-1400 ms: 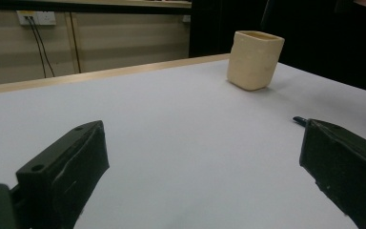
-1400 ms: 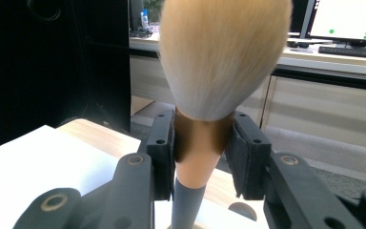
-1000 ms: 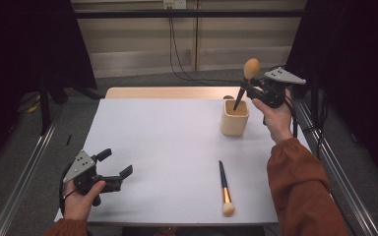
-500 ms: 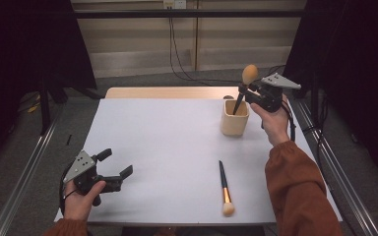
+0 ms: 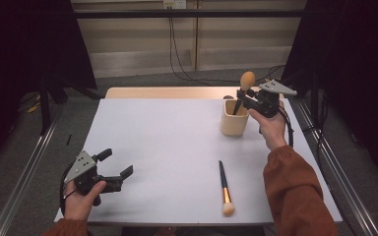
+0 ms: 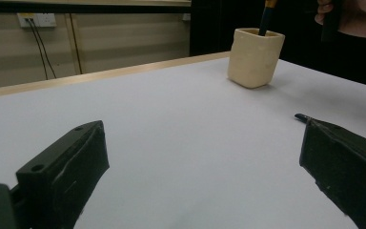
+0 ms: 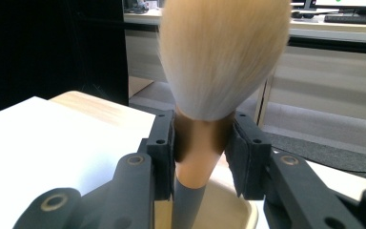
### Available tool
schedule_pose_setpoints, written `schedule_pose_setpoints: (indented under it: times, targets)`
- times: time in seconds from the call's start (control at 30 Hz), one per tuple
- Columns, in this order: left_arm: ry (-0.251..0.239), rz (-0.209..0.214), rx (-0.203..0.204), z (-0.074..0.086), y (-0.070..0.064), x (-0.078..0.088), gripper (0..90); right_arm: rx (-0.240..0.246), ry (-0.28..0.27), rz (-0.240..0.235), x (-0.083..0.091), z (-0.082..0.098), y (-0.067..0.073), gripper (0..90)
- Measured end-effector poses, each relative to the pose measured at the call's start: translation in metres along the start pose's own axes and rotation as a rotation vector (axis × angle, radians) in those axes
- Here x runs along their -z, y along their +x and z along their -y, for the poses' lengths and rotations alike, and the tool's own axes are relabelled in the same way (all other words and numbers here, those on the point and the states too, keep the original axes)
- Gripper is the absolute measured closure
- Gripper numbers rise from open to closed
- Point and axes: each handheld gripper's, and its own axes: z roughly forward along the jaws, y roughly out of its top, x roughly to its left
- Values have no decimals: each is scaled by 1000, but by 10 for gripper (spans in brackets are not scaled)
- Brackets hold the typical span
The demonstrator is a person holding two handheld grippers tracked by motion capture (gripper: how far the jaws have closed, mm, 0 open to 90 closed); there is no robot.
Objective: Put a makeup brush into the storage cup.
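Right gripper (image 5: 240, 102) fingers clamped the ferrule of a makeup brush (image 7: 221, 62), bristles up above them, handle end down in the cream cup (image 5: 234, 118) just below. Left gripper (image 5: 113, 169) rested low on the white surface (image 5: 167, 147), fingers wide, holding nothing. Second makeup brush (image 5: 224, 188) lay flat between both grippers.

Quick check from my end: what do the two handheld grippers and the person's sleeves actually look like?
Both grippers are black, with two blocky jaws showing round screw holes. The left gripper and the right gripper each carry a grey three-cornered plate on top, and a dark cable trails from the right one. The sleeve on the right arm is rust orange.
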Motion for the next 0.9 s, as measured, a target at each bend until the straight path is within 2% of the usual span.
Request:
schedule_pose_setpoints:
  times: [0.53,0.9]
  targets:
    - [-1,5,3,0,-1,-1,23,-36,31,-5,-1,22,-2,655]
    - [5,5,0,0,-1,-1,24,-33,47,-10,-1,29,-2,654]
